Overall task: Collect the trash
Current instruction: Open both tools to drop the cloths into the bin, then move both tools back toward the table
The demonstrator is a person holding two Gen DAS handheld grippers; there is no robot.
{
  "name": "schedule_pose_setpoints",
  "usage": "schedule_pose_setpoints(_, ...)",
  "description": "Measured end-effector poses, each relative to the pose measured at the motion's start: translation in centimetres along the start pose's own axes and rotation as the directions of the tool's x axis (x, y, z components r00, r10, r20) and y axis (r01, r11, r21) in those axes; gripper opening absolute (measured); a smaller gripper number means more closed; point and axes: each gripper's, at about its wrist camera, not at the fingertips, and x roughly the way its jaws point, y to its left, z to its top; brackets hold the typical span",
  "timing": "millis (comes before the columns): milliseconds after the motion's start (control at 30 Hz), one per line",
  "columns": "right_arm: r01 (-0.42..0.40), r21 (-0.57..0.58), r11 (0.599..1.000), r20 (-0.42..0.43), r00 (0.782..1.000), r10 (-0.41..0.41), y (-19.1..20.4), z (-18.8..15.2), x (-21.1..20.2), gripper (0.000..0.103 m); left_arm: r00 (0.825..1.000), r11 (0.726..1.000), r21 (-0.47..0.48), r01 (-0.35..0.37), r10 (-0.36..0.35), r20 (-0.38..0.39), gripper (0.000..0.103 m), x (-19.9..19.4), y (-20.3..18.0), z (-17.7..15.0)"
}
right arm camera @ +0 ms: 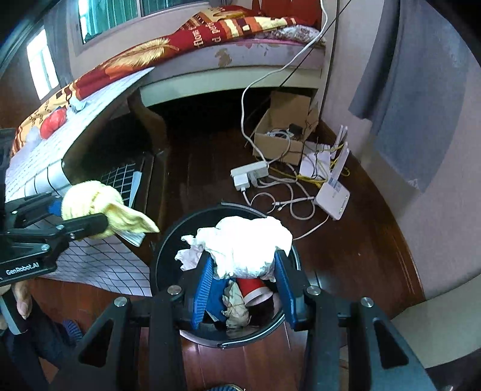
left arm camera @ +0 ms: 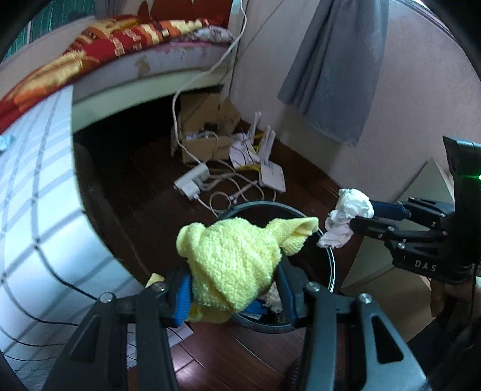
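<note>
My left gripper is shut on a yellow knitted cloth and holds it above the near left rim of the black trash bin. It also shows in the right wrist view. My right gripper is shut on a wad of crumpled white paper directly over the bin. The wad also shows in the left wrist view. Inside the bin lie a red paper cup and crumpled brown paper.
A low table with a white grid cloth stands left of the bin. Behind it are a bed, a cardboard box, a power strip, loose cables and a white router on the dark wood floor. A grey cloth hangs on the right wall.
</note>
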Motion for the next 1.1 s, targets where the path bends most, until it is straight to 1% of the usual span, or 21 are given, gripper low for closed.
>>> schedule_pose_setpoints(133,-0.017,-0.01,1.0,-0.037,0.999,0.016,0.0,-0.9,1.7,0.043,0.999,1.0,0.005,0.027,-0.026,-0.04,0.049,2.2,-0.4,-0.3)
schedule_pose_setpoints(333,-0.037,-0.069,0.997,-0.099,0.995,0.03,0.4,-2.4,4.4,0.043,0.993,0.998,0.015,0.063,-0.062,-0.097,0.051,5.3,-1.1,-0.6)
schedule_pose_setpoints(367,-0.048,-0.078,0.996,-0.113,0.993,0.039,0.5,-2.6,5.0,0.044,0.99,0.996,0.009,0.093,-0.091,-0.109,0.053,6.0,-1.1,-0.7)
schedule_pose_setpoints(400,-0.059,-0.088,0.994,-0.134,0.99,0.047,0.5,-2.8,5.6,0.046,0.985,0.993,-0.006,0.12,-0.12,-0.121,0.064,6.5,-1.0,-0.8)
schedule_pose_setpoints(433,-0.061,-0.102,0.993,-0.16,0.986,0.044,0.5,-3.0,6.4,0.049,0.982,0.992,-0.026,0.124,-0.127,-0.137,0.077,7.0,-0.8,-0.9)
schedule_pose_setpoints(467,-0.024,-0.114,0.993,-0.193,0.981,0.002,0.3,-3.4,7.5,0.067,0.982,0.992,-0.05,0.112,-0.118,-0.147,0.083,7.3,-0.5,-1.0)
schedule_pose_setpoints(500,0.019,-0.118,0.993,-0.218,0.975,-0.045,0.0,-3.8,8.4,0.092,0.983,0.992,-0.066,0.106,-0.114,-0.143,0.09,7.4,-0.2,-1.2)
schedule_pose_setpoints(533,0.044,-0.125,0.991,-0.228,0.971,-0.072,-0.2,-4.1,8.8,0.097,0.984,0.993,-0.07,0.095,-0.104,-0.142,0.097,7.4,-0.1,-1.3)
schedule_pose_setpoints(567,0.066,-0.131,0.989,-0.24,0.966,-0.096,-0.5,-4.4,9.2,0.099,0.986,0.995,-0.07,0.068,-0.077,-0.148,0.1,7.5,-0.1,-1.4)
schedule_pose_setpoints(600,0.095,-0.129,0.987,-0.259,0.958,-0.126,-1.0,-4.6,9.6,0.1,0.986,0.996,-0.068,0.051,-0.061,-0.153,0.101,7.6,0.0,-1.6)
schedule_pose_setpoints(633,0.111,-0.122,0.986,-0.27,0.953,-0.14,-1.4,-4.7,9.8,0.102,0.987,0.998,-0.061,0.035,-0.043,-0.152,0.102,7.6,0.0,-1.8)
schedule_pose_setpoints(700,0.141,-0.101,0.985,-0.271,0.949,-0.164,-2.4,-4.7,9.7,0.103,0.989,0.999,-0.033,-0.014,0.009,-0.149,0.103,7.6,-0.1,-2.0)
schedule_pose_setpoints(733,0.142,-0.089,0.986,-0.27,0.949,-0.161,-2.8,-4.6,9.6,0.103,0.988,0.999,-0.022,-0.042,0.038,-0.149,0.103,7.6,-0.2,-2.1)
schedule_pose_setpoints(867,0.147,-0.048,0.988,-0.244,0.958,-0.154,-3.3,-4.2,8.7,0.103,0.988,0.998,-0.016,-0.064,0.061,-0.139,0.103,7.1,-0.2,-2.1)
schedule_pose_setpoints(1000,0.155,-0.049,0.987,-0.22,0.962,-0.163,-2.7,-3.8,7.7,0.103,0.991,0.997,-0.003,-0.077,0.076,-0.112,0.103,5.9,-0.4,-1.6)
schedule_pose_setpoints(1100,0.15,-0.046,0.988,-0.19,0.969,-0.156,-2.1,-3.2,6.4,0.103,0.992,0.996,0.002,-0.088,0.088,-0.088,0.103,4.9,-0.4,-1.3)
